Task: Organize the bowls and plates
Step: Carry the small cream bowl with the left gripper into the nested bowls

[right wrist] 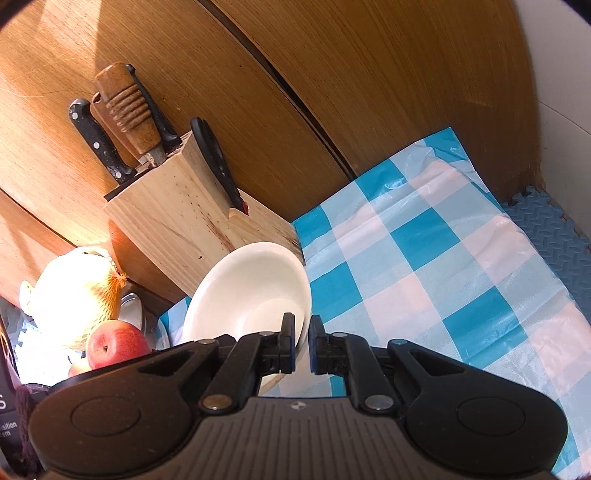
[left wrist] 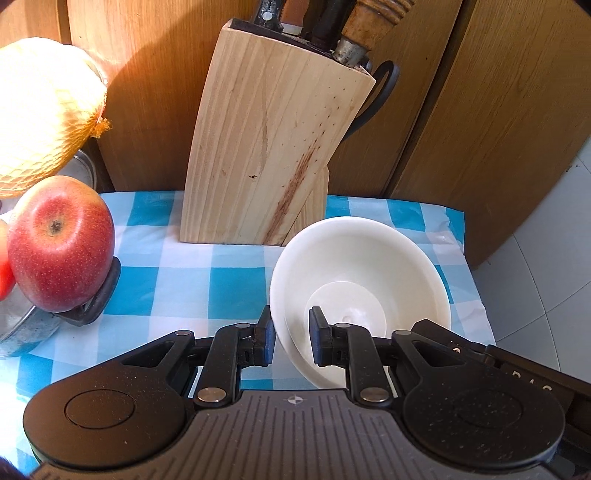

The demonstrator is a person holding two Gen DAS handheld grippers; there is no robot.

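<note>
Blue-checked cloth (left wrist: 177,273) covers the table at the lower centre of both views, where the left gripper (left wrist: 291,341) and right gripper (right wrist: 302,345) each clamp opposite rims of a tilted white bowl (left wrist: 362,273). Just behind it stands a wooden knife block (left wrist: 273,147), with an apple (left wrist: 61,242) at far left.

The knife handles (left wrist: 332,22) are cut off at 12 o'clock; the gripper body hides the white bowl's (left wrist: 362,273) near rim.
</note>
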